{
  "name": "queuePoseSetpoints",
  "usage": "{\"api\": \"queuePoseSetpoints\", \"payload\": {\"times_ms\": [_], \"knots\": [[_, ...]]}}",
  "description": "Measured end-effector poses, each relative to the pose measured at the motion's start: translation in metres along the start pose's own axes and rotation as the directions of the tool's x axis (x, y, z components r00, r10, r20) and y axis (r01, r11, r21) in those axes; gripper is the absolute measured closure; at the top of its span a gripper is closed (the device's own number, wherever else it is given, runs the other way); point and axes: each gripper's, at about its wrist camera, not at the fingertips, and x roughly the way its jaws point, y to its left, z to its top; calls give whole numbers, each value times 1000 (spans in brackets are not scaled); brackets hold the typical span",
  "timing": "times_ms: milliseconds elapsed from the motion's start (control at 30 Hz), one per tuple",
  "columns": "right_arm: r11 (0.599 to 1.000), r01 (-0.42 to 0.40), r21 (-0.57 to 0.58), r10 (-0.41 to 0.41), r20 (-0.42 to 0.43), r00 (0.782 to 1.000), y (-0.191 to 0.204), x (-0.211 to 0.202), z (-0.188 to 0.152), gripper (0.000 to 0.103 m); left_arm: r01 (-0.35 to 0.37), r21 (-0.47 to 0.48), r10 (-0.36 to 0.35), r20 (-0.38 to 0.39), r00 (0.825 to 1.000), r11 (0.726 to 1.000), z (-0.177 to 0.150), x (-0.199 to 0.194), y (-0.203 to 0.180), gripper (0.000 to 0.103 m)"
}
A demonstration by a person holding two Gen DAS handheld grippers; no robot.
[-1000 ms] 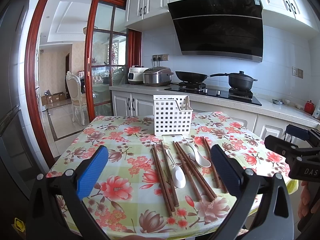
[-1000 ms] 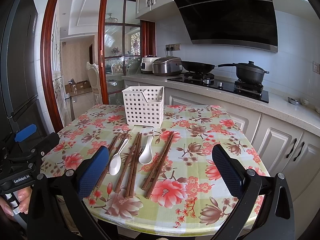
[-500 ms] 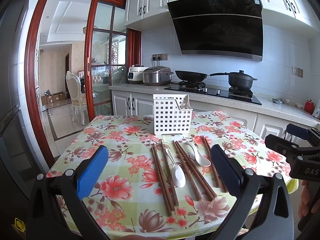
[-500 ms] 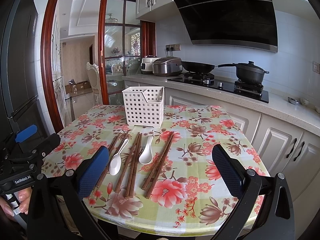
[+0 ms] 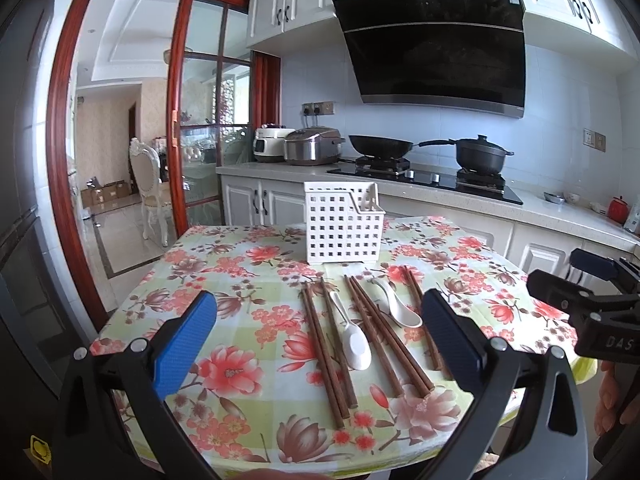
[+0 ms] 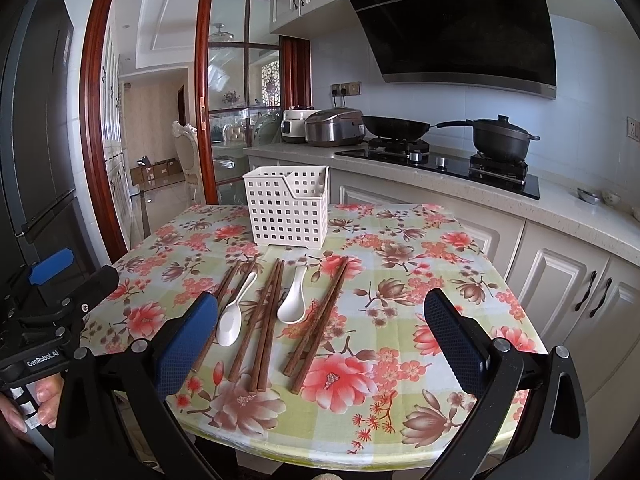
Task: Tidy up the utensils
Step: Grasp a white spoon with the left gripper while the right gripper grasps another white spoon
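Observation:
A white perforated utensil basket (image 5: 343, 228) stands at the far side of the floral table (image 5: 240, 280); it also shows in the right wrist view (image 6: 289, 208). In front of it lie several brown chopsticks (image 5: 326, 350) (image 6: 264, 320) and two white spoons: one in the middle (image 5: 355, 344) (image 6: 231, 316), one further right (image 5: 400, 306) (image 6: 293, 300). My left gripper (image 5: 318, 340) is open and empty, above the table's near edge. My right gripper (image 6: 320, 340) is open and empty, likewise at the near edge. Each gripper shows at the side of the other's view.
A kitchen counter (image 5: 500, 204) with a stove, wok (image 5: 380, 145), pot (image 5: 480, 156) and rice cookers (image 5: 312, 146) runs behind the table. A red-framed glass door (image 5: 200, 128) is at the left. White cabinets (image 6: 560, 280) stand close at the right.

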Motion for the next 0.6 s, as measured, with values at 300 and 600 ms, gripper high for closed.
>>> {"api": "queuePoseSetpoints", "payload": {"times_ms": [300, 600], "knots": [[1000, 7, 1, -7, -26, 1000, -6, 17, -4, 7, 8, 25, -7, -44, 999, 1000, -2, 12, -5, 4], [1000, -12, 18, 14, -105, 994, -13, 69, -1, 7, -45, -38, 40, -126, 991, 998, -3, 47, 22, 4]]}}
